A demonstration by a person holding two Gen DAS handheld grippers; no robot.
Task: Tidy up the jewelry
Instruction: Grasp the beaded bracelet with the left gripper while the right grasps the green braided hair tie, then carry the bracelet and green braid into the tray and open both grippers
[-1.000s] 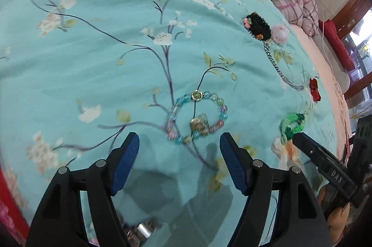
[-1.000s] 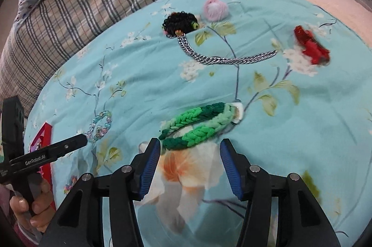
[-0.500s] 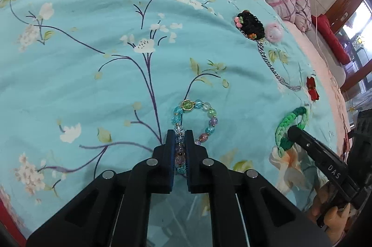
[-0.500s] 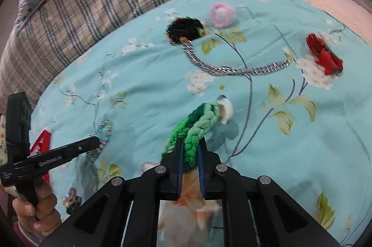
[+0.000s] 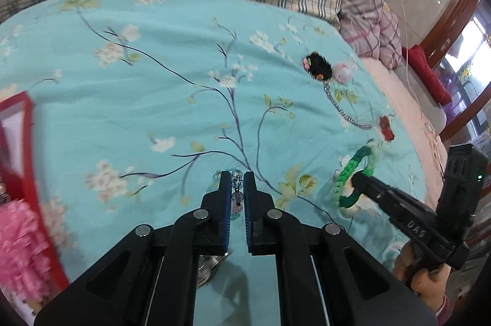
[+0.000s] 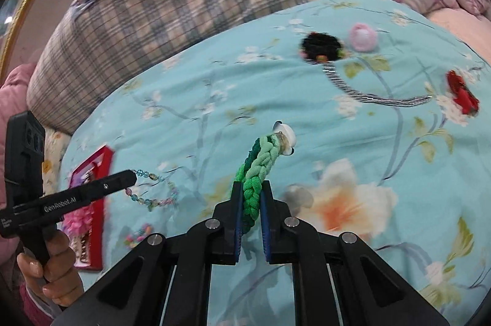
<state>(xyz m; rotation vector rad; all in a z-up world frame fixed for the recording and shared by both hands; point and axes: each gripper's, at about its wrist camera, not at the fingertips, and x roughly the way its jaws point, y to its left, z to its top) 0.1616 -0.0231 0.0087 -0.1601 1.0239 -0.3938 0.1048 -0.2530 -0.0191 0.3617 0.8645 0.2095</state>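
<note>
My left gripper point(image 5: 237, 177) is shut on a pastel beaded bracelet point(image 5: 236, 197); in the right wrist view the bracelet point(image 6: 153, 191) hangs from the left gripper's tip above the bedspread. My right gripper point(image 6: 251, 186) is shut on a green braided bracelet point(image 6: 260, 163) with a white shell charm, lifted off the bed; it also shows in the left wrist view point(image 5: 353, 175). A red jewelry box point(image 6: 92, 203) lies at the left on the bed, with pink items inside; its red edge shows in the left wrist view point(image 5: 27, 142).
On the turquoise floral bedspread point(image 5: 153, 96) lie a black fuzzy hair tie point(image 6: 320, 45), a pink pompom point(image 6: 363, 36), a silver chain point(image 6: 368, 94) and a red clip point(image 6: 462, 96). A small colourful bead piece point(image 6: 138, 234) lies near the box. Plaid pillows sit behind.
Both grippers closed from open, the left on the beaded bracelet and the right on the green braided bracelet, and lifted them. The left view has swung so the red box appears.
</note>
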